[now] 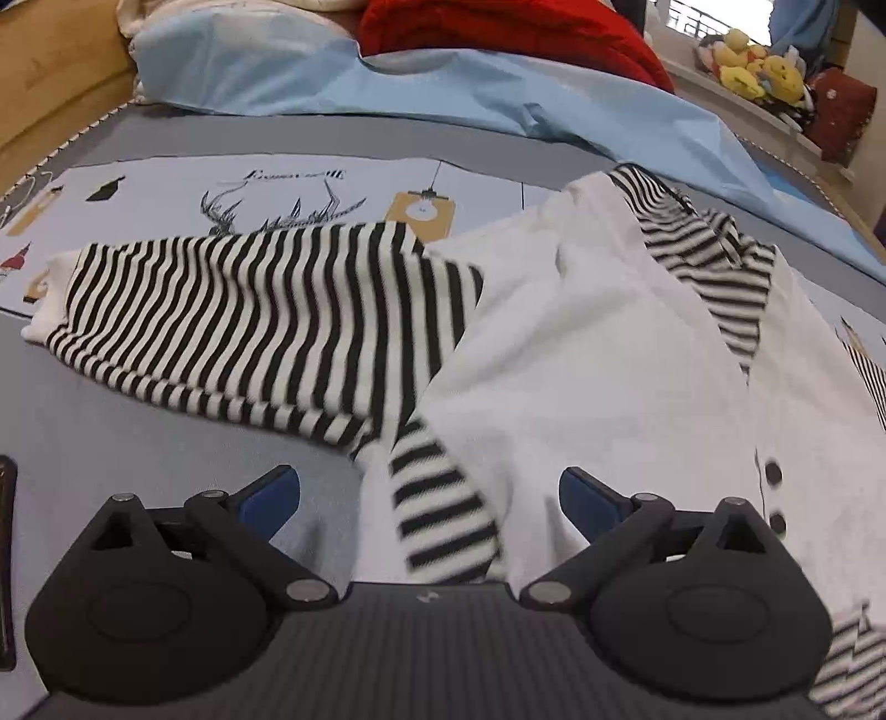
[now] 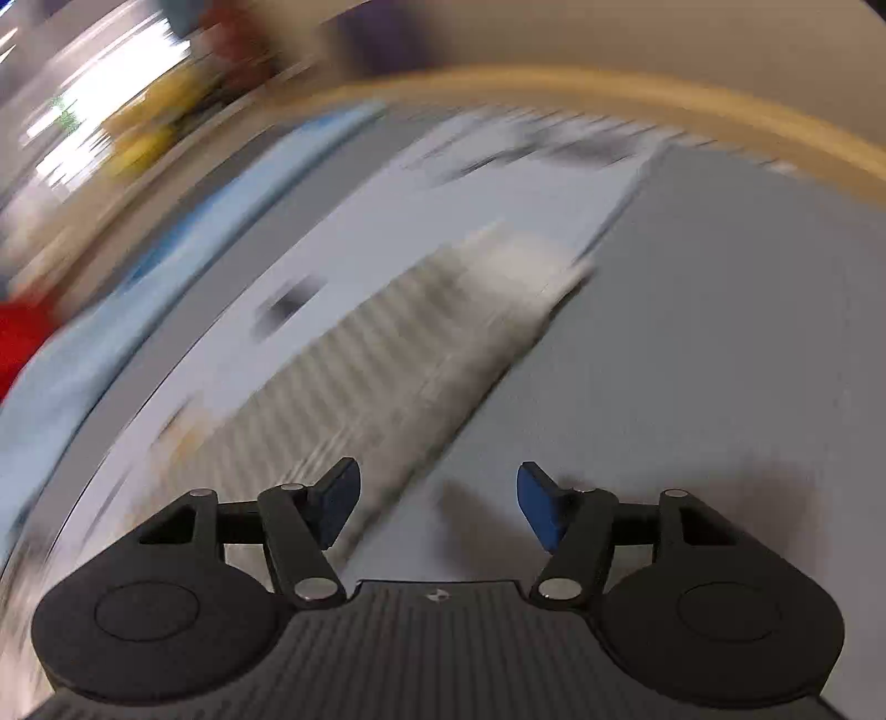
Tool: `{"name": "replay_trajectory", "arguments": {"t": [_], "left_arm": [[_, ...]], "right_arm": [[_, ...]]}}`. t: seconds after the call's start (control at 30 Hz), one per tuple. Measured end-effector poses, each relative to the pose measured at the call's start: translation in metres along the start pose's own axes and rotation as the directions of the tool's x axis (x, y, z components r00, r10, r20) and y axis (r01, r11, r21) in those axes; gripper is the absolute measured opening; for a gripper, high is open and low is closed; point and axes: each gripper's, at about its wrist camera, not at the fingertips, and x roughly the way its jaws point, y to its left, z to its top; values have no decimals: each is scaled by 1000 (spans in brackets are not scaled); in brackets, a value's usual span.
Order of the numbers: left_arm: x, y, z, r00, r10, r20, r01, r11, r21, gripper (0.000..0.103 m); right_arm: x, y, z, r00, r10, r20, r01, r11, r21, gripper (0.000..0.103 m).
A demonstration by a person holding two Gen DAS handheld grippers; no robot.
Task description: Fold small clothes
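1. The left gripper (image 1: 429, 498) hangs low over the bed with its blue-padded jaws spread wide and nothing between them; it is released.
2. Just beyond and partly under its jaws lies the small garment (image 1: 581, 354), a white top with black-and-white striped sleeves and a striped collar, spread flat on the grey bed sheet (image 1: 166, 421).
3. One striped sleeve (image 1: 249, 321) stretches out to the left, its white cuff at the far left end; a narrow striped strip runs toward the near edge between the jaws.
4. Two dark buttons (image 1: 774, 498) sit on the white front at the near right.
5. A printed panel with a deer drawing (image 1: 277, 205) lies on the bed beyond the sleeve.
6. Farther back are a pale blue quilt (image 1: 443, 88) and a red cloth (image 1: 515, 33); yellow plush toys (image 1: 758, 66) sit at the far right.
7. The right gripper (image 2: 437, 509) is also released, jaws apart and empty, above grey sheet; its view is heavily blurred.
8. A blurred striped fabric (image 2: 387, 376) lies ahead of its left finger.
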Motion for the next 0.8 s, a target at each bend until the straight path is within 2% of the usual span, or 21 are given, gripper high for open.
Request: {"name": "replay_trajectory", "arguments": {"t": [0.1, 0.17, 0.23, 0.33, 0.37, 0.43, 0.47, 0.5, 0.53, 0.57, 0.6, 0.63, 0.67, 0.73, 0.77, 0.8], "left_arm": [[-17, 9, -19, 999, -6, -33, 7, 1000, 19, 101], [-33, 16, -38, 999, -14, -50, 14, 1000, 9, 103], [-42, 24, -59, 994, -65, -92, 62, 998, -33, 103], [-46, 32, -88, 963, -190, -193, 173, 979, -105, 103], [-46, 32, -94, 954, -209, -216, 190, 976, -106, 103], [-47, 26, -109, 944, -198, -263, 179, 979, -96, 103], [-47, 23, -115, 935, -200, -292, 180, 979, -94, 103], [-45, 21, -122, 922, -197, -332, 173, 980, -99, 102], [-46, 22, -128, 920, -191, -343, 160, 980, -116, 92], [-52, 24, -130, 932, -180, -315, 150, 982, -116, 79], [-60, 26, -129, 939, -181, -294, 160, 983, -93, 32], [-66, 32, -128, 929, -219, -300, 196, 975, -106, 14], [-75, 41, -127, 929, -242, -279, 210, 968, -140, 14], [-93, 48, -126, 952, -214, -219, 199, 976, -89, 14], [-99, 51, -128, 956, -213, -203, 203, 977, -67, 14], [-99, 53, -131, 951, -226, -210, 218, 974, -62, 14]], "right_arm": [[-52, 9, -59, 981, 140, -132, -155, 982, -109, 74], [-79, 15, -97, 971, 158, -180, -191, 964, -184, 81], [-103, 17, -134, 963, 183, -199, -230, 942, -245, 86], [-108, 19, -177, 951, 162, -263, -239, 925, -294, 86], [-106, 20, -190, 951, 128, -282, -216, 927, -307, 86], [-101, 20, -212, 945, 94, -312, -194, 932, -307, 85], [-97, 18, -221, 943, 86, -321, -188, 934, -305, 81], [-103, 20, -229, 957, 88, -277, -183, 923, -338, 72], [-109, 22, -235, 961, 89, -261, -185, 909, -372, 39], [-115, 24, -236, 955, 108, -277, -212, 900, -381, 21], [-122, 23, -235, 947, 133, -294, -236, 906, -351, 16], [-125, 22, -231, 947, 145, -286, -241, 910, -338, 10], [-137, 21, -227, 953, 160, -256, -245, 905, -349, 6], [-157, 16, -217, 965, 181, -190, -241, 900, -364, 4], [-162, 10, -212, 972, 167, -163, -218, 900, -378, 4], [-163, 1, -208, 977, 155, -148, -201, 902, -382, 4]]}}
